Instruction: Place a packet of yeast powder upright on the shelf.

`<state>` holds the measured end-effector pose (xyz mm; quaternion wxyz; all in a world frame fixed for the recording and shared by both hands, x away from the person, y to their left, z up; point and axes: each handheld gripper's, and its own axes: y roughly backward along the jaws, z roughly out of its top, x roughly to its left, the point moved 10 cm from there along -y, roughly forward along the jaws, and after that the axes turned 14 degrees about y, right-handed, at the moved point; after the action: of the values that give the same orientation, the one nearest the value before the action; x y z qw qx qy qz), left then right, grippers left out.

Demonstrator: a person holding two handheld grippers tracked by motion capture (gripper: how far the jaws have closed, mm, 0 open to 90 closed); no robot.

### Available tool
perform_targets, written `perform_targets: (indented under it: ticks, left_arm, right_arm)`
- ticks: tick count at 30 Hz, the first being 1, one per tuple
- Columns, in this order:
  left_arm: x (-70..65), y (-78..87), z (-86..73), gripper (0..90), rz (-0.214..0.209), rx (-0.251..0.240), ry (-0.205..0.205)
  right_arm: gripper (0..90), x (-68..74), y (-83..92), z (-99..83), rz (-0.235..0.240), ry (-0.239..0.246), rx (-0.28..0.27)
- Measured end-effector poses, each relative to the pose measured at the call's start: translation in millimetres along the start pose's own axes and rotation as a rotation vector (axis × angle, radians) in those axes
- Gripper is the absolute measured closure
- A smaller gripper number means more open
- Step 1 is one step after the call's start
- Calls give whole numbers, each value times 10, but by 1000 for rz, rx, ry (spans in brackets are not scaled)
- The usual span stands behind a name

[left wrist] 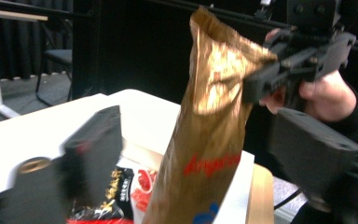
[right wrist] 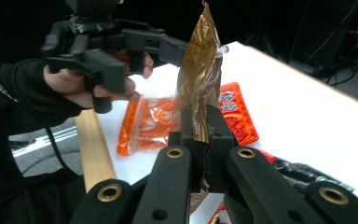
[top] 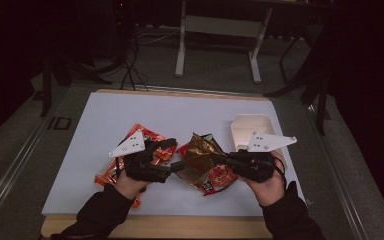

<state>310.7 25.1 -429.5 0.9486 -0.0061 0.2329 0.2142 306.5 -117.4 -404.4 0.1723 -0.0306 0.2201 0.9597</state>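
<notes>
Right tongs (right wrist: 199, 133) clamped on gold packet (right wrist: 200, 70); left tongs (left wrist: 186, 154) apart.

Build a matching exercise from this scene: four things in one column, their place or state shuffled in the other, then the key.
1. gold bag
2. orange packet
3. white tray
4. left tool

A. lies flat on the table, on its left half
B. jaws open
C. pinched upright in the right tool
D. stands at the table's right edge

Pairs: 1-C, 2-A, 3-D, 4-B
</notes>
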Motion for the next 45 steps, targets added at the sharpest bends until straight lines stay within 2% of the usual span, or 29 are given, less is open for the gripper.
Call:
perform_targets:
  ticks: [3,4,5,6,7,9,12,16,23,27,31,34,45]
  left_arm:
    - [9,26,3,134,10,-7,-1]
    - [21,83,-9,134,19,2,-9]
    - [39,111,-11,85,32,6,-8]
    - [43,132,-11,77,34,4,-4]
    - [45,167,-22,73,32,12,-4]
    - [69,224,-45,73,67,25,-24]
    - [87,317,-95,73,86,39,-37]
    - [149,454,-164,62,118,53,-27]
    - [235,669,-216,48,152,44,-18]
    - [285,743,-295,29,181,64,-29]
    - [328,808,-409,26,205,112,-35]
    - [364,873,-453,24,235,115,-47]
    - [471,986,-721,15,248,125,22]
  right_arm:
    - [897,-27,23,26,2,25,-2]
    - [897,-27,23,26,2,25,-2]
    - [896,-64,48,53,5,35,1]
    - [896,-87,60,66,2,37,0]
    - [896,-100,67,75,6,38,-1]
    - [896,-151,91,99,-1,50,1]
    - [896,-202,114,119,-8,76,7]
    - [897,-279,147,150,-14,115,1]
    - [897,-447,201,164,-1,106,11]
    - [897,-557,233,141,-5,98,21]
    - [897,-674,271,135,-11,96,18]
    - [897,-761,304,138,-17,97,24]
    - [897,-1125,437,190,-74,99,6]
